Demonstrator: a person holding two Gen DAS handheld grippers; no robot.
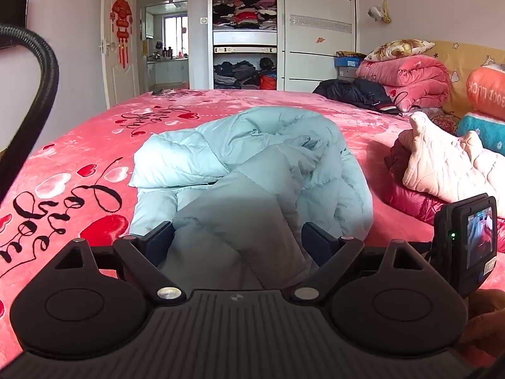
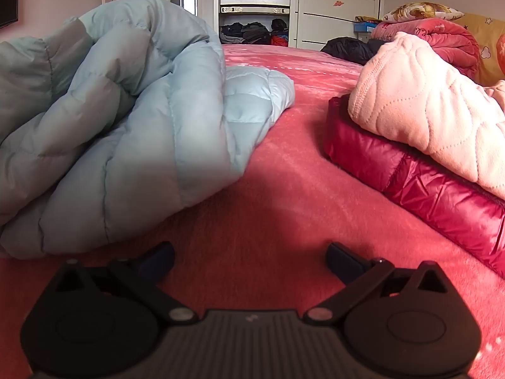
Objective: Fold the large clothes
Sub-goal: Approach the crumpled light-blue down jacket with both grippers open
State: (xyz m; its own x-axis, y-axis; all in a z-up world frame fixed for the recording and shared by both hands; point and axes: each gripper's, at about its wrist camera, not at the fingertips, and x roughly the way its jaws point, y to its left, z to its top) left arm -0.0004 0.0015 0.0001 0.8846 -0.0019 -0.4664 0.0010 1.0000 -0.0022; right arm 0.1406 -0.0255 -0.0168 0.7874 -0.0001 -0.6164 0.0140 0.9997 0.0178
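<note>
A crumpled light blue down jacket [image 1: 252, 164] lies in a heap in the middle of the pink bed blanket [image 1: 79, 158]. My left gripper [image 1: 236, 243] stands wide open at the jacket's near edge. A fold of the jacket lies between its fingers, and the pads do not press on it. In the right wrist view the same jacket [image 2: 126, 110] bulks up on the left. My right gripper [image 2: 249, 259] is open just above the bare blanket [image 2: 284, 189], to the right of the jacket, with nothing between its fingers.
A pale pink quilted garment [image 2: 426, 101] rests on a folded dark red down jacket [image 2: 410, 173] at the right. A black jacket [image 1: 356, 91] and folded quilts [image 1: 410, 79] sit at the far right. An open wardrobe [image 1: 246, 31] stands behind. A black hose [image 1: 41, 72] curves at left.
</note>
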